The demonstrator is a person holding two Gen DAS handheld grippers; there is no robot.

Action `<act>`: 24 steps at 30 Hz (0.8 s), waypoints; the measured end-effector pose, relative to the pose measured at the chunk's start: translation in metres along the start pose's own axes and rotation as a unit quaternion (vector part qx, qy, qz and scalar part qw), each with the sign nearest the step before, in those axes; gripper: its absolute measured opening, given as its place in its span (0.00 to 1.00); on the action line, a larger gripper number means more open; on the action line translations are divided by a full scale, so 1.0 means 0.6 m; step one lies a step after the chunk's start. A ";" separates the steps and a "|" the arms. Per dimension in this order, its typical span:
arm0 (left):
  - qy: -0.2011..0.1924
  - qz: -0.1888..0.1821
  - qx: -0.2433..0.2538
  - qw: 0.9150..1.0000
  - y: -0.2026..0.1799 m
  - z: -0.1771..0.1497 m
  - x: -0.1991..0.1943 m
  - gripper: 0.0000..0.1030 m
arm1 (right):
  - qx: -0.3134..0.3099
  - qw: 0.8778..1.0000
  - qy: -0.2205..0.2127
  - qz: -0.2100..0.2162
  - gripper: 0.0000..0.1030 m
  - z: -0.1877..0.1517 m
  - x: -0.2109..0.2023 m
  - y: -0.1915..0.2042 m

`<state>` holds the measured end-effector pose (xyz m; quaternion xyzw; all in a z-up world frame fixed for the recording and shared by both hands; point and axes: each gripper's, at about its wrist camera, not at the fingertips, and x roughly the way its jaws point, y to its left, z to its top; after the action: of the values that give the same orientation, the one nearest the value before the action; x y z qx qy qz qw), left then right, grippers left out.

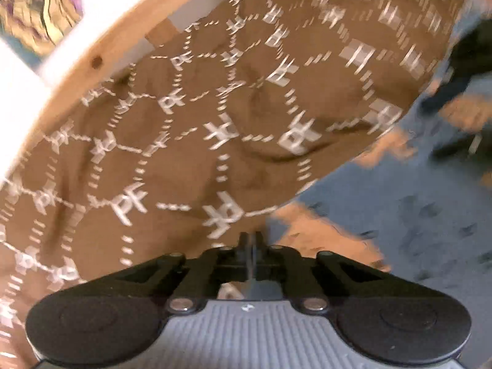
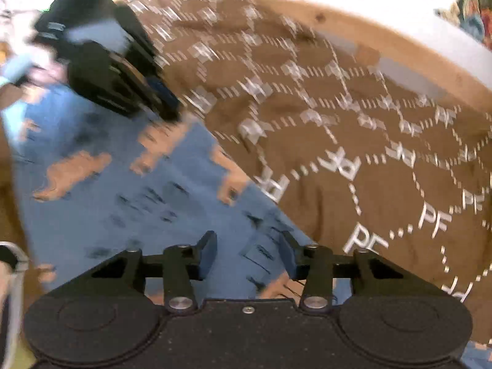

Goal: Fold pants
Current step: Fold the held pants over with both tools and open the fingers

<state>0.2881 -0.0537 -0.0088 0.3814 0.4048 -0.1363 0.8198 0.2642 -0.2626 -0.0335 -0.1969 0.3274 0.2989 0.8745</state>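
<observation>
In the left wrist view, the left claw (image 1: 251, 241) was closed, its tips at the near edge of the brown patterned pants (image 1: 196, 129) spread over a blue rug (image 1: 399, 215) beside a wooden frame (image 1: 101, 52); whether cloth was pinched was unclear. In the right wrist view, the right claw (image 2: 249, 255) stood partly open and empty above the rug (image 2: 129, 196), with the pants (image 2: 353, 141) just beside it.

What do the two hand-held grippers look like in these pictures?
Both are black, with two round discs at the base and linkage arms joined by silver bolts. The left gripper has a grey ribbed plate between its discs. The right gripper has a black speckled plate and dark blue finger pads. No sleeve is clearly visible.
</observation>
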 end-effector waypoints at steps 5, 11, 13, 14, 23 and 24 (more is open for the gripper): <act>0.012 -0.013 -0.078 0.997 0.036 0.001 0.004 0.03 | 0.021 0.999 -0.012 -0.032 0.40 -0.002 -0.021 -0.008; -0.018 -0.015 -0.083 0.996 0.029 0.011 -0.039 0.42 | 0.086 0.994 -0.029 -0.063 0.61 -0.052 -0.104 -0.039; -0.029 -0.020 -0.086 0.996 0.020 0.019 -0.055 0.51 | 0.128 0.989 -0.027 -0.074 0.69 -0.080 -0.133 -0.047; -0.034 -0.026 -0.085 0.995 0.013 0.023 -0.060 0.54 | 0.151 0.985 -0.024 -0.084 0.72 -0.095 -0.147 -0.050; -0.063 -0.061 -0.048 0.995 -0.093 0.089 -0.067 0.82 | 0.282 0.941 -0.032 -0.185 0.89 -0.198 -0.235 -0.072; -0.061 -0.049 -0.036 0.996 -0.106 0.092 -0.057 0.82 | 0.286 0.937 -0.036 -0.198 0.91 -0.207 -0.240 -0.076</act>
<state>0.2633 -0.1398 0.0058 0.3221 0.3771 -0.1840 0.8487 0.1500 -0.4204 -0.0153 0.0115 0.3216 0.0205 0.9466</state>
